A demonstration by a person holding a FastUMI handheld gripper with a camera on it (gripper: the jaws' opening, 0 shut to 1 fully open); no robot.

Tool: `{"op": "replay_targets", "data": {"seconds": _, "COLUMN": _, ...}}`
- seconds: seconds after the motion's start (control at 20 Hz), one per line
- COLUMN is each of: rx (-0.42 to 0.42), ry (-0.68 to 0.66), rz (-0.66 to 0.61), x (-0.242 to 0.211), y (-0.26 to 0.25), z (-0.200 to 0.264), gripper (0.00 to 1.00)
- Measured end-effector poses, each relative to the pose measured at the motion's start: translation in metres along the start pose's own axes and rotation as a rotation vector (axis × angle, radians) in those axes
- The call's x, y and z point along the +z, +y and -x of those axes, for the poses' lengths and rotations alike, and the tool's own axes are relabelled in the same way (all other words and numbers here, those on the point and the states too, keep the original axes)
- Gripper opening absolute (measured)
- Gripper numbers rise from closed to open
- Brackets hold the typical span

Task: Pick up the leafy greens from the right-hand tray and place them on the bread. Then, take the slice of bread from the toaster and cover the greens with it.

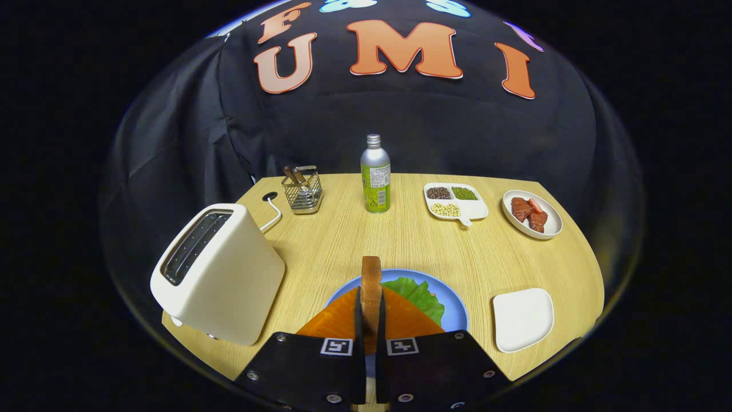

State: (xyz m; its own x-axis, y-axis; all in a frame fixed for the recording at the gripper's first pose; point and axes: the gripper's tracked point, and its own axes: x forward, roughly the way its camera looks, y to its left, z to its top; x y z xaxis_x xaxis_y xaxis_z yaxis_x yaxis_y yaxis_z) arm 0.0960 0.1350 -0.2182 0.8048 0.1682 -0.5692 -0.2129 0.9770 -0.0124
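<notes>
My gripper (372,298) is shut on a slice of bread (371,273), which stands on edge between the two fingers with its crust pointing up and away. Right below it lies a blue plate (456,312) with leafy greens (422,296) spread on it, showing just right of the fingers. Whatever is under the greens is hidden by the fingers. The white toaster (220,277) stands to the left of the plate, its dark slots facing up with nothing sticking out. A white square tray (523,319) lies to the right of the plate.
At the back of the wooden table (343,240) stand a wire holder (303,190), a green bottle with a silver cap (375,174), a divided dish of beans (454,201) and a white plate of red meat pieces (532,213). The toaster's cable (273,217) runs back to a hole.
</notes>
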Motion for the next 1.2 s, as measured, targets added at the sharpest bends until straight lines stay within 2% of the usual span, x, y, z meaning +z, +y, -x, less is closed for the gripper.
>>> {"op": "replay_targets", "data": {"seconds": 0.25, "rx": -0.009, "ry": 0.015, "rz": -0.003, "x": -0.007, "y": -0.020, "z": -0.003, "gripper": 0.10}}
{"op": "replay_targets", "data": {"seconds": 0.45, "rx": -0.028, "ry": 0.052, "rz": -0.035, "x": -0.017, "y": -0.040, "z": -0.008, "gripper": 0.18}}
{"op": "replay_targets", "data": {"seconds": 0.5, "rx": -0.035, "ry": 0.062, "rz": -0.043, "x": -0.020, "y": -0.045, "z": -0.010, "gripper": 0.24}}
{"op": "replay_targets", "data": {"seconds": 0.65, "rx": -0.048, "ry": 0.089, "rz": -0.041, "x": -0.028, "y": -0.058, "z": -0.014, "gripper": 0.32}}
{"op": "replay_targets", "data": {"seconds": 0.75, "rx": -0.059, "ry": 0.104, "rz": -0.025, "x": -0.032, "y": -0.064, "z": -0.016, "gripper": 0.41}}
{"op": "replay_targets", "data": {"seconds": 0.95, "rx": -0.047, "ry": 0.119, "rz": -0.020, "x": -0.036, "y": -0.067, "z": -0.019, "gripper": 0.62}}
{"op": "replay_targets", "data": {"seconds": 1.15, "rx": -0.066, "ry": 0.101, "rz": 0.001, "x": -0.029, "y": -0.078, "z": -0.015, "gripper": 0.81}}
{"op": "replay_targets", "data": {"seconds": 1.2, "rx": -0.072, "ry": 0.094, "rz": 0.005, "x": -0.026, "y": -0.083, "z": -0.012, "gripper": 0.88}}
